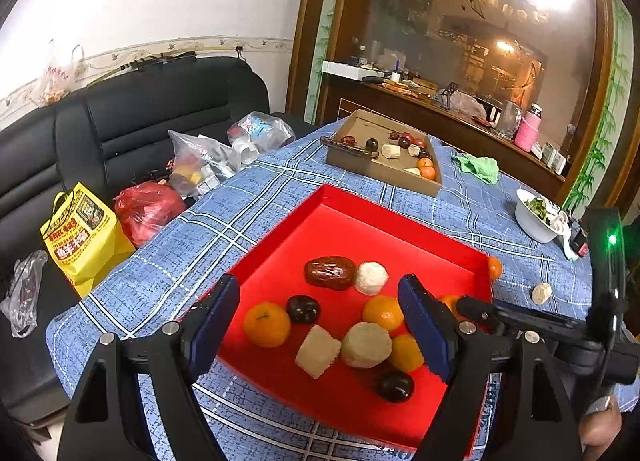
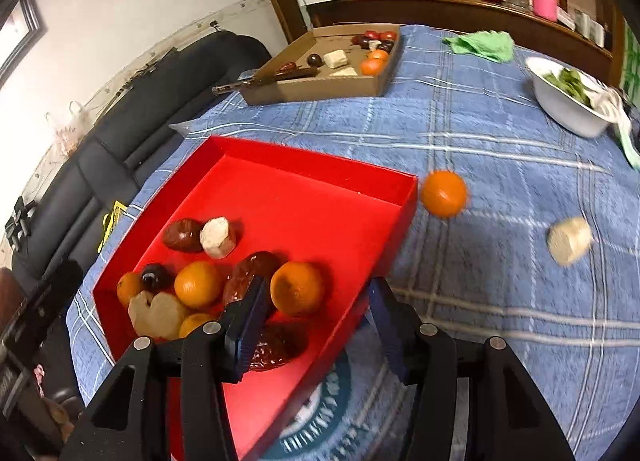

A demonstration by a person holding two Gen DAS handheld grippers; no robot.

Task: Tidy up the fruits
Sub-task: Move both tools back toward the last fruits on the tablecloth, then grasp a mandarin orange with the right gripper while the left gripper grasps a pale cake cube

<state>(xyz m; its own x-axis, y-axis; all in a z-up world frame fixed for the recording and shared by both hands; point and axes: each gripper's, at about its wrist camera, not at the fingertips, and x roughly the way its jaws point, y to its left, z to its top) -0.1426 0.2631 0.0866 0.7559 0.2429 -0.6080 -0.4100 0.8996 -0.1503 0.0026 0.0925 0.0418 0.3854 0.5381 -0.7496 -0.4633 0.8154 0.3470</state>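
Blue plaid cloth covers the table (image 1: 160, 273), with a black sofa (image 1: 132, 109) behind it and a dark wooden sideboard (image 1: 440, 117) along the far wall.

Your left wrist view looks down into the red tray (image 1: 360, 229) from its near edge. Your left gripper (image 1: 320, 325) hangs above the fruit with its fingers wide and nothing between the pads. Under it lie tangerines, pale cut chunks, dark round fruits and a glossy red date (image 1: 330, 272). This view alone shows the bags piled on the sofa: a yellow bag (image 1: 80, 237), a red plastic bag (image 1: 148, 211) and clear ones. It also catches your right gripper (image 1: 472, 307) reaching in from the right at the tray's corner.

Your right wrist view shows what the other hides. Your right gripper (image 2: 316, 321) straddles the tray's right wall, one finger inside and one outside, jaws partly apart and gripping nothing. Just at the inner finger lie a tangerine (image 2: 297, 289) and two more red dates. On the cloth outside the tray, a loose tangerine (image 2: 444, 193) sits just beside the far corner and a pale chunk (image 2: 569, 240) lies further right.

Both views show the cardboard box (image 2: 320, 85) of remaining fruit further back, a green cloth (image 2: 484, 45) and a white bowl (image 2: 568, 109) of greens.
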